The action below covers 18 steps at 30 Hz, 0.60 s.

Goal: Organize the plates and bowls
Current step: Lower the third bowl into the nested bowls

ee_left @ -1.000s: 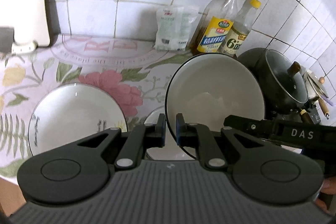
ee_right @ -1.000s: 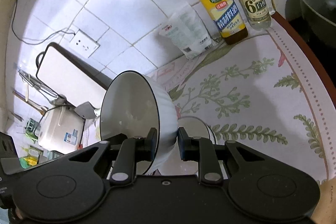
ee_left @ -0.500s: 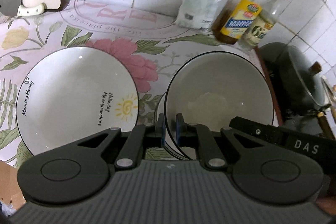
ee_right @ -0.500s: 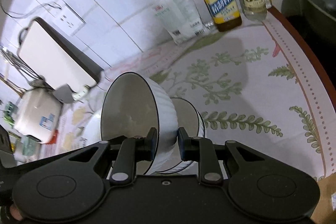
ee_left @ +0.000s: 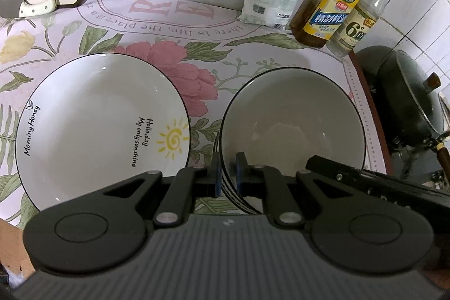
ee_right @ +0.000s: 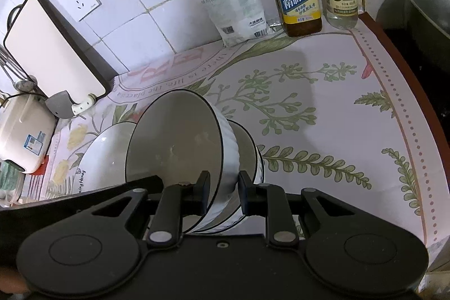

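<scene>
Both claws clamped on one bowl [ee_left: 292,128] at centre frame: left gripper [ee_left: 226,177] pinching the near rim, right gripper [ee_right: 223,191] squeezing the ribbed wall. Tilted over a second bowl [ee_right: 250,148] just beneath, plate [ee_left: 101,128] sitting left of it. Risk here: rim clipping rim on a crooked descent, or slipping from that thin pinch. Contact between the two bowls hidden behind the fingers.

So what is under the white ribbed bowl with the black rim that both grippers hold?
Under the white ribbed bowl with the black rim sits a second similar white bowl, on the flowered tablecloth. The upper bowl covers most of its inside, so any contents cannot be seen.
</scene>
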### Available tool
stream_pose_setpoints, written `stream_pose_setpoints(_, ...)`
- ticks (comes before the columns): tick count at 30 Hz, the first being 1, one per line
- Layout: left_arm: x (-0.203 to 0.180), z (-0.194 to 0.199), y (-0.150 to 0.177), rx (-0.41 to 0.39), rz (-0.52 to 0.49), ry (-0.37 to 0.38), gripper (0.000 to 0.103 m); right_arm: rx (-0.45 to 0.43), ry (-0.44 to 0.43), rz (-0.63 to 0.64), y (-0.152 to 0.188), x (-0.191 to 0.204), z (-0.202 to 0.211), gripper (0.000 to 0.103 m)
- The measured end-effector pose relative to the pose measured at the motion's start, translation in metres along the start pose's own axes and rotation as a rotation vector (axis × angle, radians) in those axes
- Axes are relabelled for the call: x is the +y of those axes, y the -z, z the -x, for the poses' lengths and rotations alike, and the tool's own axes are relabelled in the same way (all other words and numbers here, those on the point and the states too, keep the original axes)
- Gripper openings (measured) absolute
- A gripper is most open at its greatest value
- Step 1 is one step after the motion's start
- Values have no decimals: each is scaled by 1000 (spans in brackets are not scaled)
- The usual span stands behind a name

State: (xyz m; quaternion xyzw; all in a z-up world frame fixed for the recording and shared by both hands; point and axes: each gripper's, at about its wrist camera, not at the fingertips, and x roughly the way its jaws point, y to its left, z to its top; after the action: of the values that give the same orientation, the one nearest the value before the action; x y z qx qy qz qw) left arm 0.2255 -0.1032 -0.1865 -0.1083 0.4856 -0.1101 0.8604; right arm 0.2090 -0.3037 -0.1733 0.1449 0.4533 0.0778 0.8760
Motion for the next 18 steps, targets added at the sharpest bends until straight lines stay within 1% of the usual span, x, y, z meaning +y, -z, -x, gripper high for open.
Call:
stream_pose_setpoints(4, 5, -2, 0, 14, 25, 23, 8, -11, 19, 49, 1, 5, 1, 26)
stream_pose_setpoints(9, 5, -3, 0, 15, 25, 15, 8, -10, 54, 107, 1, 14, -1, 27)
stream_pose_setpoints(14, 9, -11, -2, 46, 54, 12, 8, 2, 103, 175, -1, 24, -6, 29)
stream_pose_setpoints(18, 11, -12, -1, 42, 62, 9, 9, 12, 129, 218, -4, 29, -6, 29)
